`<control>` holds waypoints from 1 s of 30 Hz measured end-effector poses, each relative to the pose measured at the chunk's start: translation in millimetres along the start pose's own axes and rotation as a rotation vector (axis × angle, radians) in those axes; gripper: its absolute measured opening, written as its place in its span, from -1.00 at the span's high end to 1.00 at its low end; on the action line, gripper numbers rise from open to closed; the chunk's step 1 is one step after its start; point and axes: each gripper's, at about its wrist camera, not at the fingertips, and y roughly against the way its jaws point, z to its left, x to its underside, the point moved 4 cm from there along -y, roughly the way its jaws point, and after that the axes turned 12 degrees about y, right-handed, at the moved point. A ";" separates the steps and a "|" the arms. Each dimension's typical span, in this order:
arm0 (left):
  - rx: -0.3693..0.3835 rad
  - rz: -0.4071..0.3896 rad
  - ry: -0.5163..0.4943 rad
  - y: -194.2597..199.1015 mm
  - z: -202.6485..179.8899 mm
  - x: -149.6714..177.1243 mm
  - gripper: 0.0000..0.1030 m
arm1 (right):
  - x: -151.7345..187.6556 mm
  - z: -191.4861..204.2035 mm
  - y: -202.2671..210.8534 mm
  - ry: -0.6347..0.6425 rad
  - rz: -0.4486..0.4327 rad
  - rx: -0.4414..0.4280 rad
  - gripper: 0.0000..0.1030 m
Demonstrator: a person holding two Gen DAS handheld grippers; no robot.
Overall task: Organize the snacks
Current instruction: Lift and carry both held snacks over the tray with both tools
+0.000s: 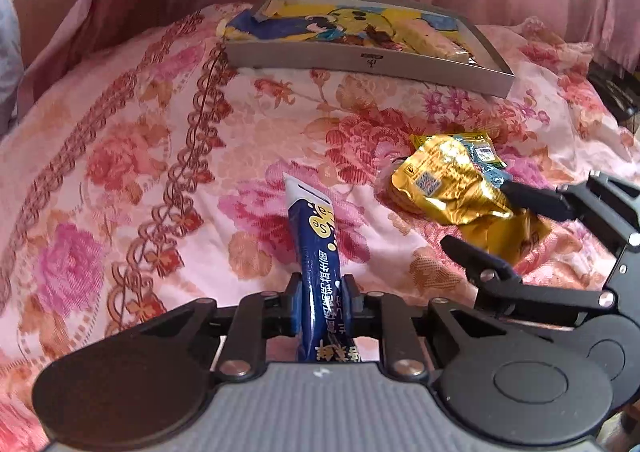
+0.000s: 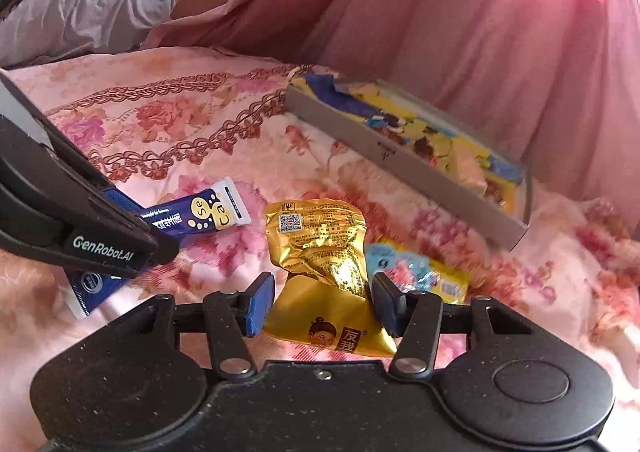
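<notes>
Clamping a blue snack stick (image 1: 320, 252), the left gripper (image 1: 320, 302) is hovering over the bed (image 1: 120, 172) — the right gripper (image 2: 322, 302) is standing apart, straddling a gold packet (image 2: 320, 244).

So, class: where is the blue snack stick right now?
The blue snack stick is clamped in the left gripper, over the floral bedspread. In the right wrist view it lies left of the gold foil packet.

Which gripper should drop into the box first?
Left. The left gripper is already shut on the blue snack stick, facing the grey box. The right gripper only straddles the gold packet, open.
</notes>
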 end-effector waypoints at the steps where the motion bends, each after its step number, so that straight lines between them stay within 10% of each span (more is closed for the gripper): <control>1: -0.001 -0.006 -0.017 0.3 -2.2 -0.9 0.63 | -0.8 -0.3 -0.1 0.012 -0.008 0.013 -0.07; 18: 0.004 -0.318 0.056 2.3 -37.5 -105.8 0.64 | -21.7 -82.1 -32.8 -0.149 -0.144 0.250 -0.07; 30: 0.082 -0.385 0.041 -44.2 -97.2 -194.0 0.64 | -9.2 -167.6 -73.5 -0.357 -0.237 0.378 -0.08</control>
